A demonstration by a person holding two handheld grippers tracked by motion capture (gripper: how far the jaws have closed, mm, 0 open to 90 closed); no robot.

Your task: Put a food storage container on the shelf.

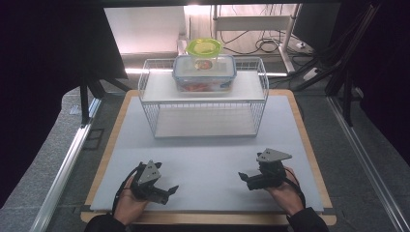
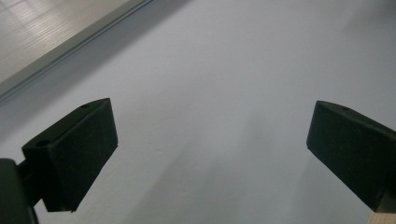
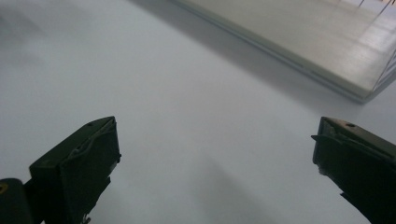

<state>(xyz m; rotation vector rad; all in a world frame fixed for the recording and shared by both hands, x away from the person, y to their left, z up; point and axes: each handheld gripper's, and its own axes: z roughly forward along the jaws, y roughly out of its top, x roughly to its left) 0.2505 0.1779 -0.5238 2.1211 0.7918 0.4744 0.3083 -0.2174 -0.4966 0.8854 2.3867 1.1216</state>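
Observation:
A clear food box with a blue-rimmed lid (image 1: 204, 72) sits on the top shelf of a white wire rack (image 1: 203, 99) at the far middle of the table. On that box stands a small round container with a lime-green lid (image 1: 204, 48). My left gripper (image 1: 168, 191) rests low over the white mat at the front left, jaws wide apart and empty (image 2: 210, 149). At the front right my right gripper (image 1: 244, 179) also stands open with nothing between its jaws (image 3: 215, 154). Both point inward toward each other.
The white mat (image 1: 208, 159) covers a wooden table top (image 1: 309, 145). The rack's lower shelf (image 1: 205, 122) holds nothing. Dark stands and cables (image 1: 333, 58) crowd the back right, and a metal rail (image 1: 63, 169) runs along the left.

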